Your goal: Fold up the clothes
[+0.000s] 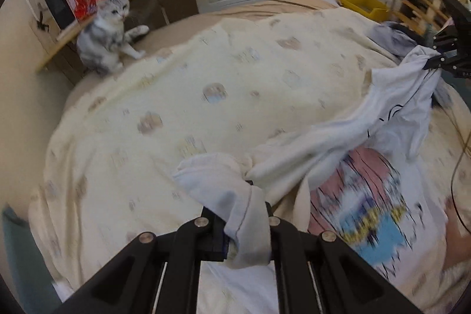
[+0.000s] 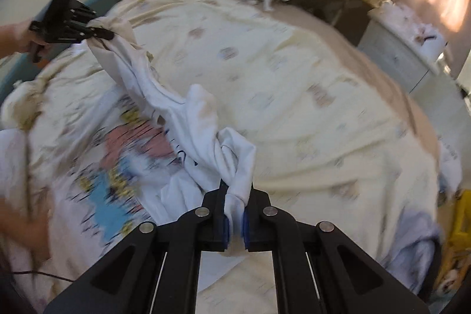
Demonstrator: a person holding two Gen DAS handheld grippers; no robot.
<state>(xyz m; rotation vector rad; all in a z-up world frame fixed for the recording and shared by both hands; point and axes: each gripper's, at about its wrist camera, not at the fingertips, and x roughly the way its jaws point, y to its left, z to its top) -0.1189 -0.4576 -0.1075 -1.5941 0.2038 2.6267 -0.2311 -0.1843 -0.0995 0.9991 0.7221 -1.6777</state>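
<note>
My left hand-held gripper (image 1: 247, 214) and right hand-held gripper (image 2: 235, 208) each pinch the white T-shirt (image 1: 338, 137), bunched and unfolded above the bed (image 1: 176, 96)

Each tool is matte black: the left tool (image 1: 247, 214) and right tool (image 2: 235, 214) have angular linkage arms, round silver pivot screws, and blue pads (clearest in the right wrist view).
</note>
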